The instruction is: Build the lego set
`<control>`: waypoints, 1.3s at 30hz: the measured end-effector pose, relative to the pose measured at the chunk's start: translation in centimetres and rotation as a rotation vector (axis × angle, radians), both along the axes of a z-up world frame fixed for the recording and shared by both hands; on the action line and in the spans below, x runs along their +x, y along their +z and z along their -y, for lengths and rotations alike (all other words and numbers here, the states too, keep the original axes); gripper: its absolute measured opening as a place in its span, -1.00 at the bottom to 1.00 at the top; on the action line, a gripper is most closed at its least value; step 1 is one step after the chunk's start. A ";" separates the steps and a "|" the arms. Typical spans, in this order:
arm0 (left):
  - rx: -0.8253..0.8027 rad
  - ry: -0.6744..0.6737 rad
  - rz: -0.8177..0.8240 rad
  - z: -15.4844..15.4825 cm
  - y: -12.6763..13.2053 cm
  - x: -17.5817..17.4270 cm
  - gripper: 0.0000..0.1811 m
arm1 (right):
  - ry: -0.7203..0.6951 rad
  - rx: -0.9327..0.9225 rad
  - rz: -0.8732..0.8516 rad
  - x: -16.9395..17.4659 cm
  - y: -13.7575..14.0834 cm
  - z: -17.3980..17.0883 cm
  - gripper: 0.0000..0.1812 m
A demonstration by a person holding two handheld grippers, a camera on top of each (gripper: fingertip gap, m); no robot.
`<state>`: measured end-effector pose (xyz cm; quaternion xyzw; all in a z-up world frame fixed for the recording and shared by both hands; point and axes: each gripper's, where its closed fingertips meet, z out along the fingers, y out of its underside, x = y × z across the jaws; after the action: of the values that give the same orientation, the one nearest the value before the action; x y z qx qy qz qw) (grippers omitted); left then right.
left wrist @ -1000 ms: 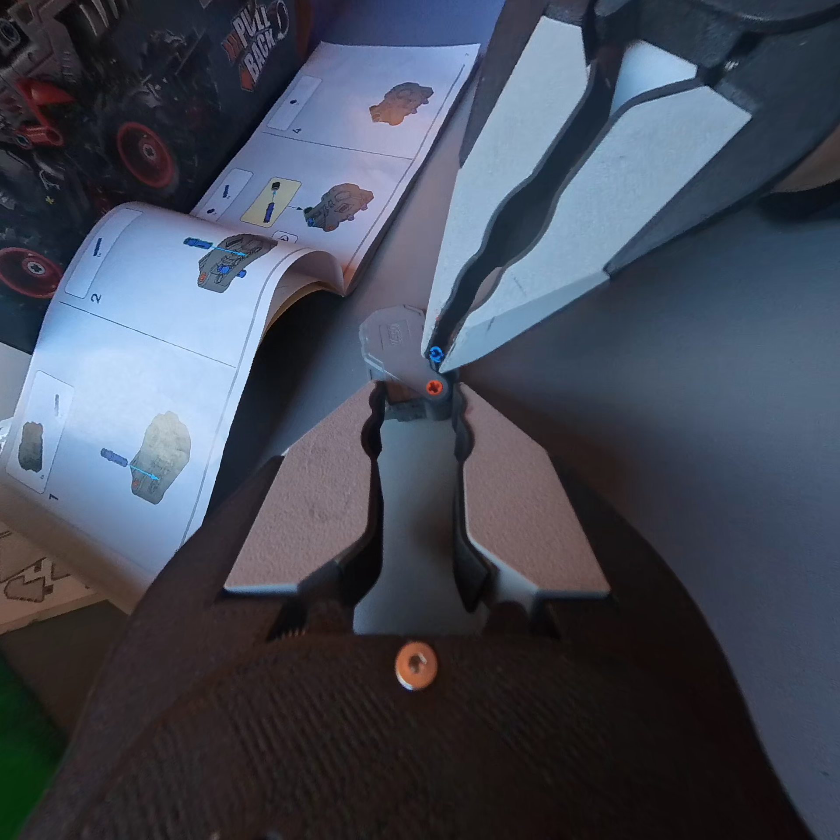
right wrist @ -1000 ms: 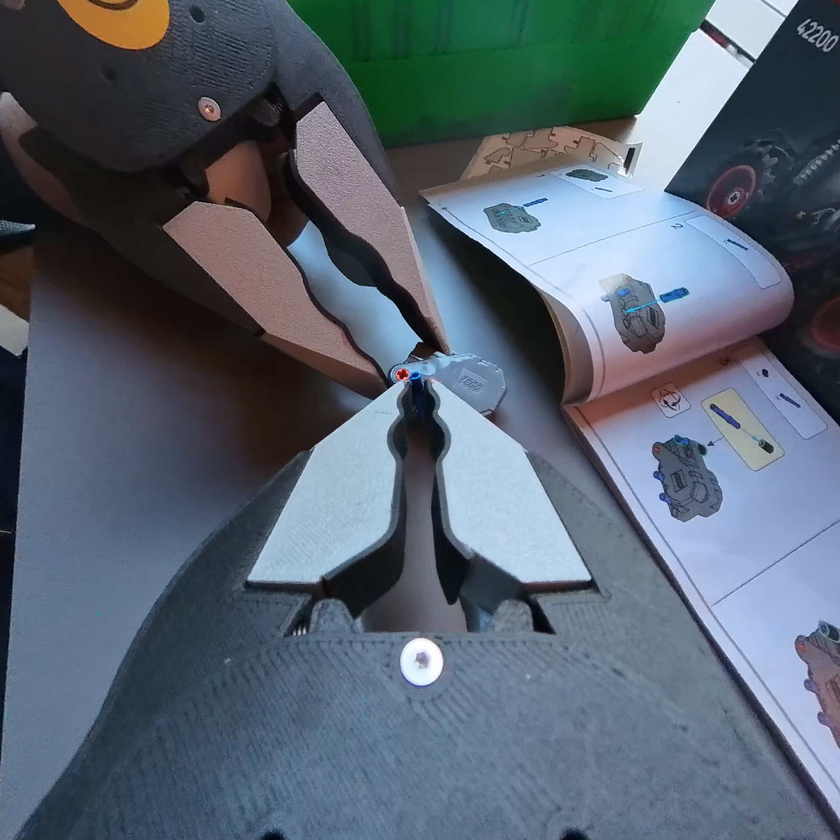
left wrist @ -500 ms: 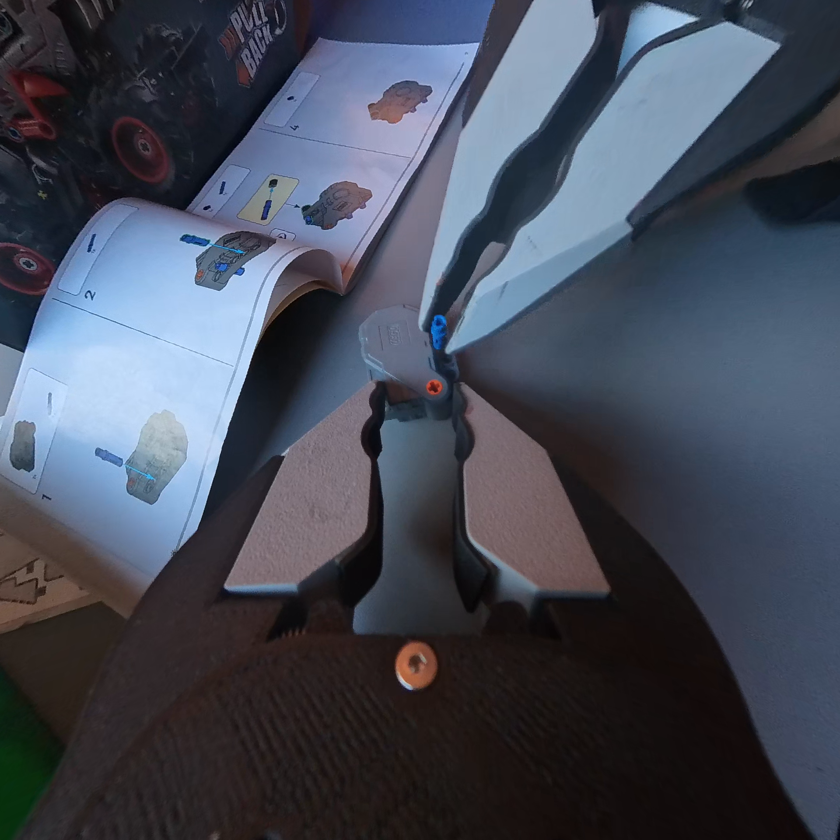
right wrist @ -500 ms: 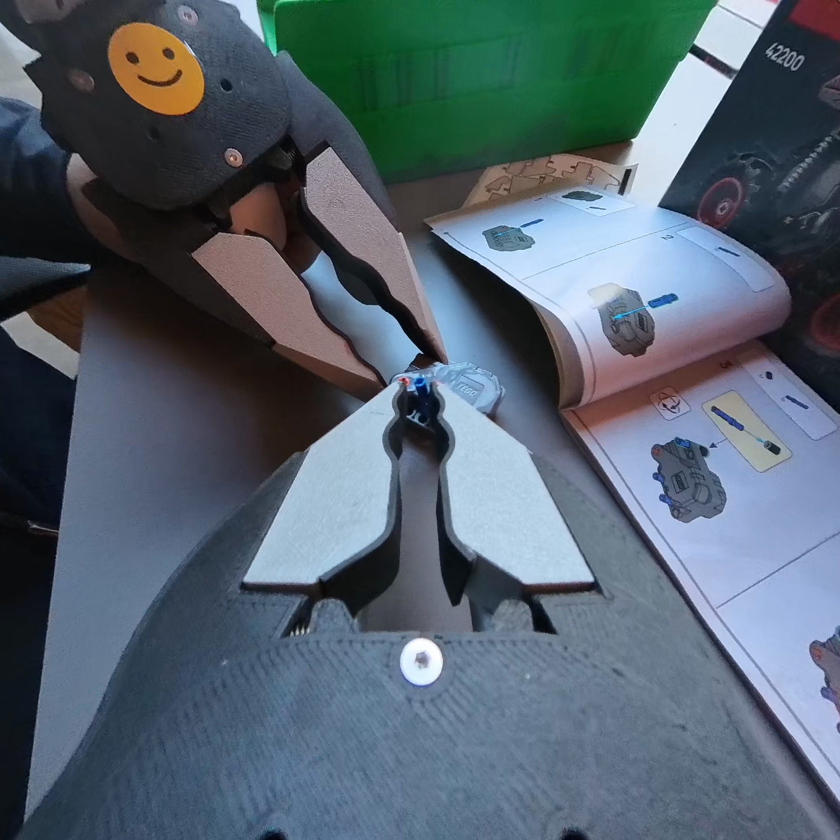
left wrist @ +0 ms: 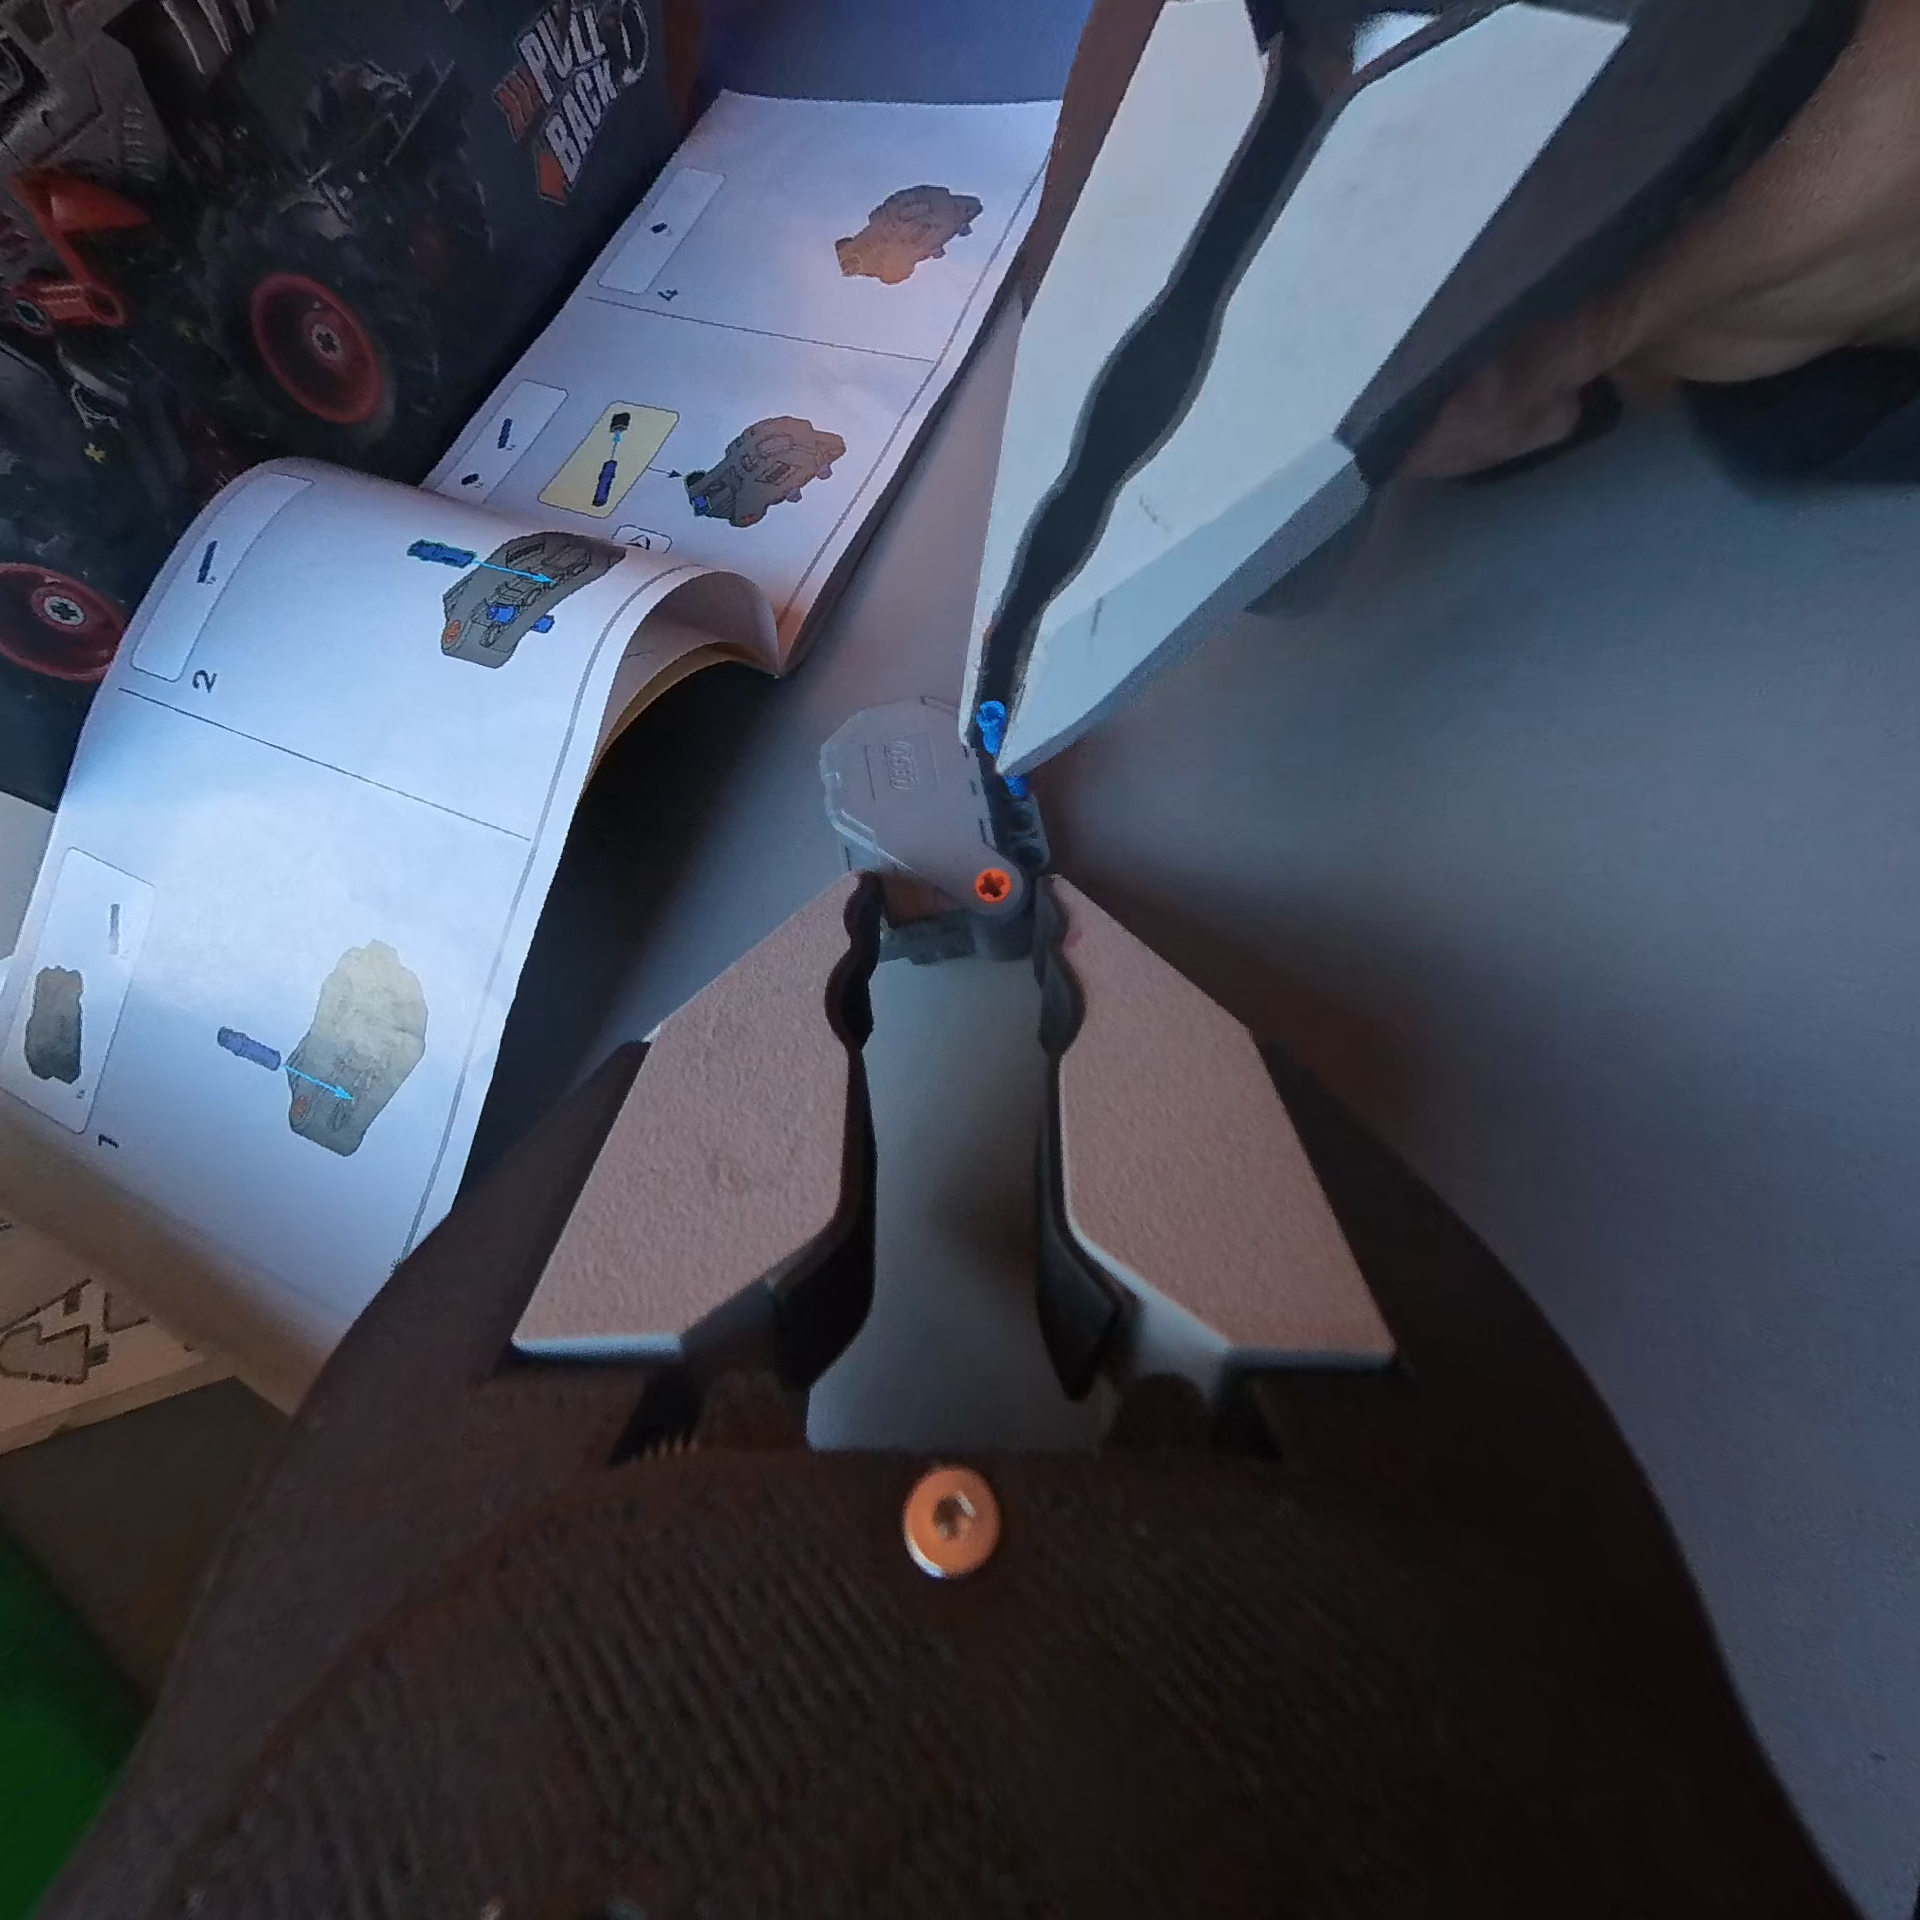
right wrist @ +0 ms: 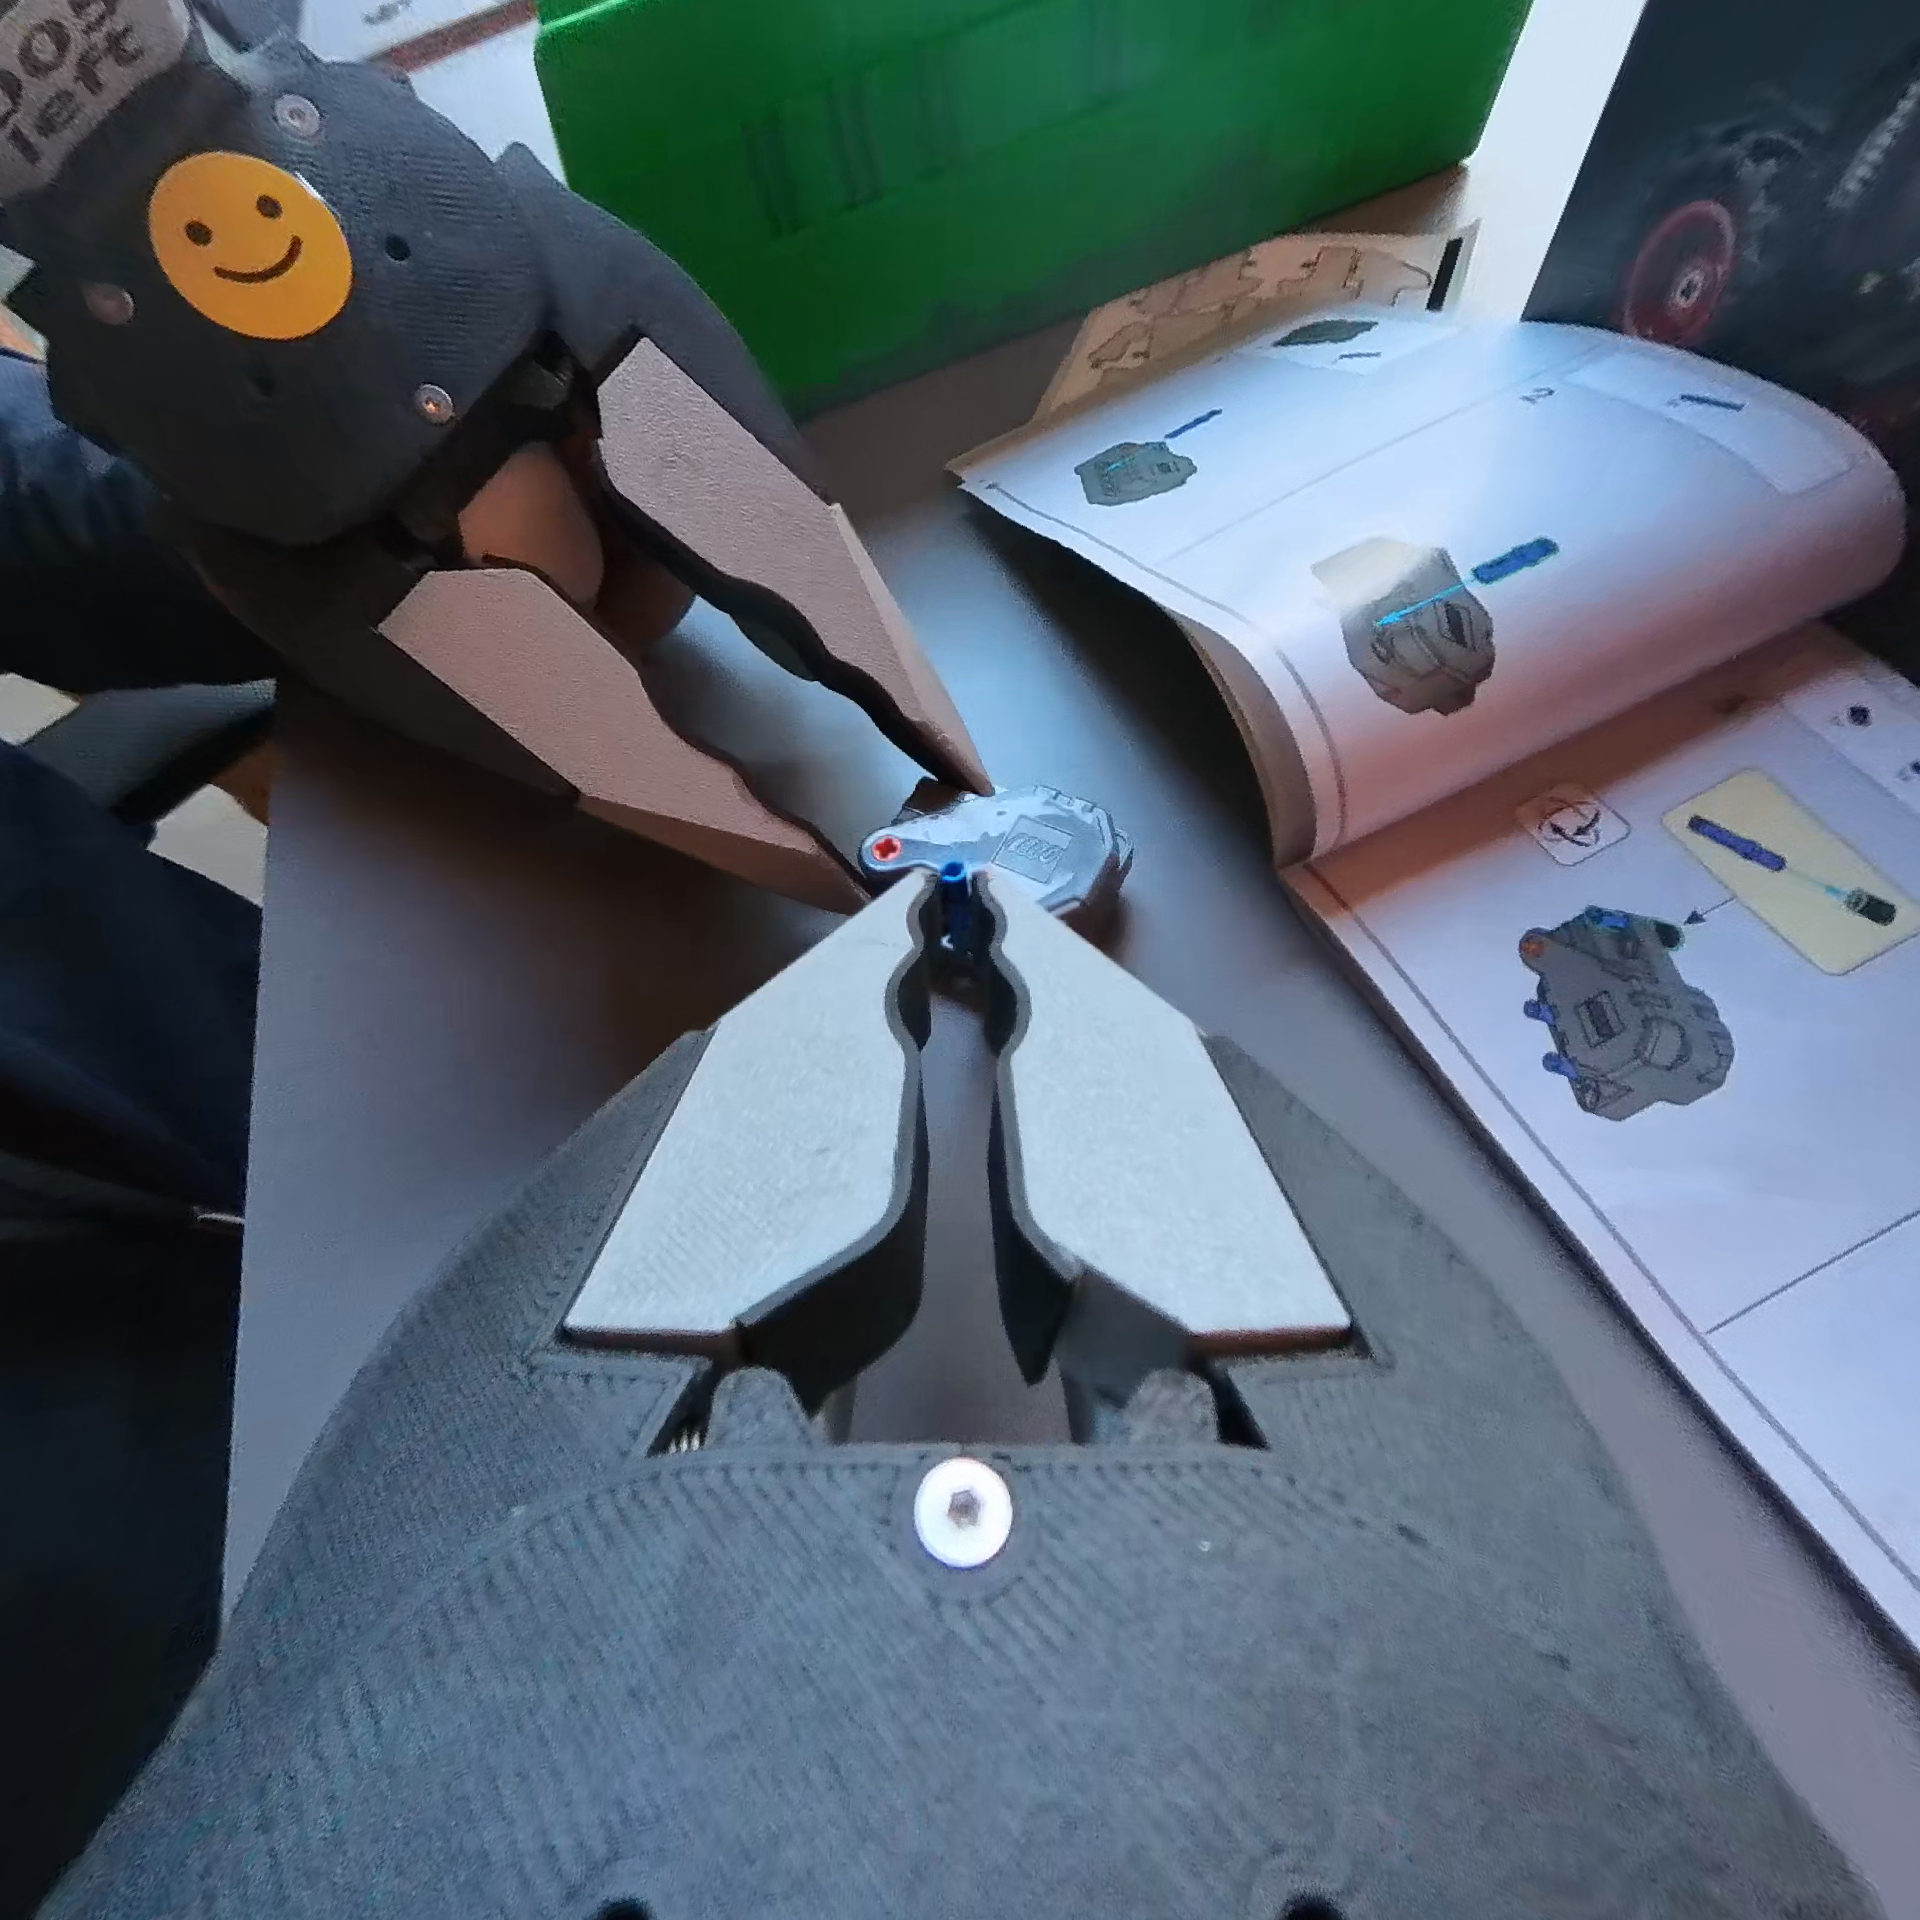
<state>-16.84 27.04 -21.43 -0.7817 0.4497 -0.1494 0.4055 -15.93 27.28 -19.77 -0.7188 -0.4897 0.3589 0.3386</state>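
A grey lego motor block [left wrist: 904, 795] with an orange axle hole lies on the grey table. My left gripper [left wrist: 951, 899] is shut on its near end and holds it. My right gripper [right wrist: 956, 883] is shut on a small blue pin [right wrist: 956, 909] and holds the pin against the block's side. In the left wrist view the right gripper [left wrist: 992, 743] comes in from the top right, with the blue pin [left wrist: 992, 722] at its tip beside the block. In the right wrist view the block [right wrist: 1008, 842] sits between the left gripper's tips [right wrist: 914, 831].
An open instruction booklet [left wrist: 343, 790] lies left of the block; it also shows in the right wrist view [right wrist: 1558, 727]. The dark set box [left wrist: 260, 208] stands behind it. A green bin [right wrist: 987, 135] stands at the table's far side. A person's hand [left wrist: 1766, 312] holds the right gripper.
My right gripper has drawn back and up a little with the blue pin, from near the orange axle hole to farther along the block's side. The left gripper has kept hold.
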 end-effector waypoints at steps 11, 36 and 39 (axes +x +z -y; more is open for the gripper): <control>0.002 0.000 -0.002 0.0 0.0 0.0 -0.70 | 0.020 0.025 0.013 -0.5 -0.1 0.4 -0.99; 0.005 -0.003 -0.003 0.0 0.0 0.1 -0.70 | 0.052 -0.008 0.010 0.0 -0.3 0.6 -0.99; 0.004 -0.003 -0.002 0.0 0.0 0.1 -0.70 | 0.050 -0.013 0.009 0.0 -0.3 0.5 -0.99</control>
<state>-16.77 27.01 -21.42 -0.7804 0.4516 -0.1484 0.4062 -15.88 26.77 -20.04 -0.7103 -0.5065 0.3672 0.3227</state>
